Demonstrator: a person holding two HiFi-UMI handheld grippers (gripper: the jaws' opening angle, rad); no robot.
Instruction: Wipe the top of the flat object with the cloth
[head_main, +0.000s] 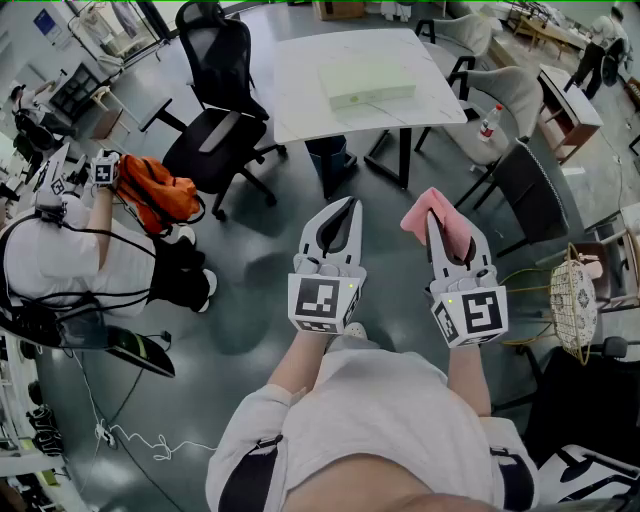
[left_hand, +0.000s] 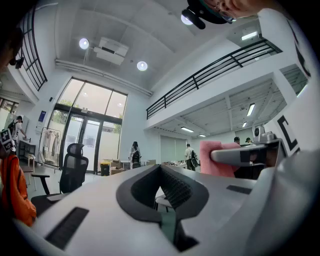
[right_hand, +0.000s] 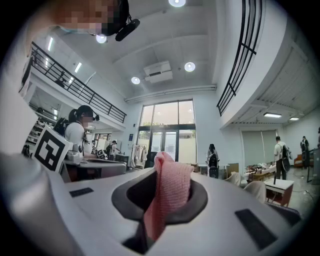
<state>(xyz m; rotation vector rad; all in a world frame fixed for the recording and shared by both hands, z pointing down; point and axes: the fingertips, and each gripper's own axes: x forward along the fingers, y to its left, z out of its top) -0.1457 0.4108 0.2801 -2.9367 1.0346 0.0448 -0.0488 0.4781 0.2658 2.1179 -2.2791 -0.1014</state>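
A flat pale rectangular object (head_main: 366, 84) lies on the white table (head_main: 300, 100), well ahead of both grippers. My right gripper (head_main: 436, 225) is shut on a pink cloth (head_main: 428, 203), which sticks up past its fingertips. In the right gripper view the cloth (right_hand: 169, 187) hangs pinched between the jaws of that gripper (right_hand: 162, 165). My left gripper (head_main: 350, 203) is held beside it at the same height, shut, with nothing in it. In the left gripper view the tips of that gripper (left_hand: 161, 169) meet, and the pink cloth (left_hand: 212, 157) shows to the right. Both grippers hover above the floor.
Black office chairs (head_main: 215, 140) stand left of the table, and grey chairs (head_main: 515, 90) right of it. A dark bin (head_main: 330, 155) sits under the table. A person (head_main: 70, 260) with an orange bag (head_main: 160, 190) is at the left. A wire basket (head_main: 575, 295) is at the right.
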